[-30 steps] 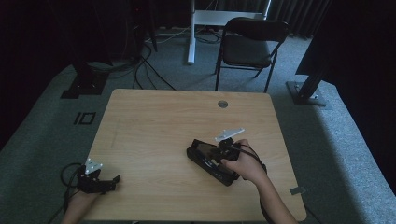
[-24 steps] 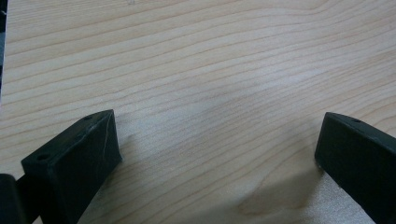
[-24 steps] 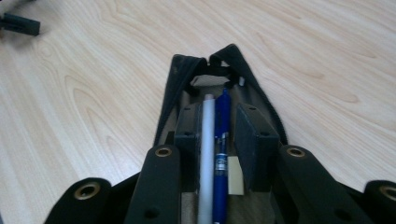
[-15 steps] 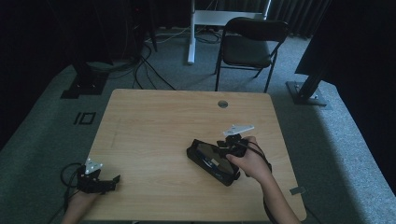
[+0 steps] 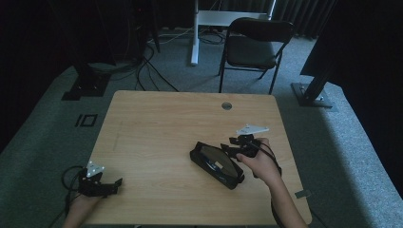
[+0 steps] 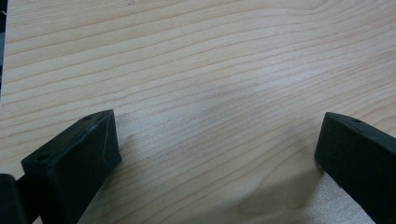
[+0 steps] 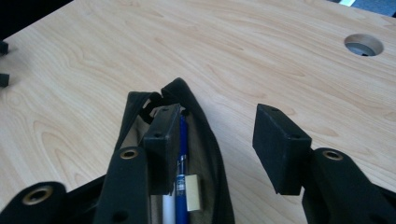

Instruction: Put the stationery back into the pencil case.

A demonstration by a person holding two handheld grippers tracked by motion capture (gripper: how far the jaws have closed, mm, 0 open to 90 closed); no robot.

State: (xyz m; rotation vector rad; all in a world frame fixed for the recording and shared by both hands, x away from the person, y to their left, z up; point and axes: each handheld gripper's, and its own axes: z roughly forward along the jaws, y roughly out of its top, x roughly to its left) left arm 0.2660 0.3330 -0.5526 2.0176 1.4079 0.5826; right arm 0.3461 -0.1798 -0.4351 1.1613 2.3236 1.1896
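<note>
The black pencil case (image 5: 216, 164) lies on the table (image 5: 161, 128), its long axis diagonal, far end toward the left. The right gripper (image 7: 219, 140) has just been opening; one jaw sits inside the case. The left gripper (image 5: 114, 183) is spread, empty.

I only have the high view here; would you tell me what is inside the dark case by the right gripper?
Observer: The case is unzipped, and a blue pen lies along its length inside.
Operator: Thank you. Is the right gripper gripping anything?
Observer: No. The right gripper has just been opening its fingers. One is in the case's mouth and the other is over the table. The case's side wall is between them, not pinched.
Operator: And how does the left gripper stand?
Observer: The left gripper has its fingers wide apart over bare wood, with nothing between them.
</note>
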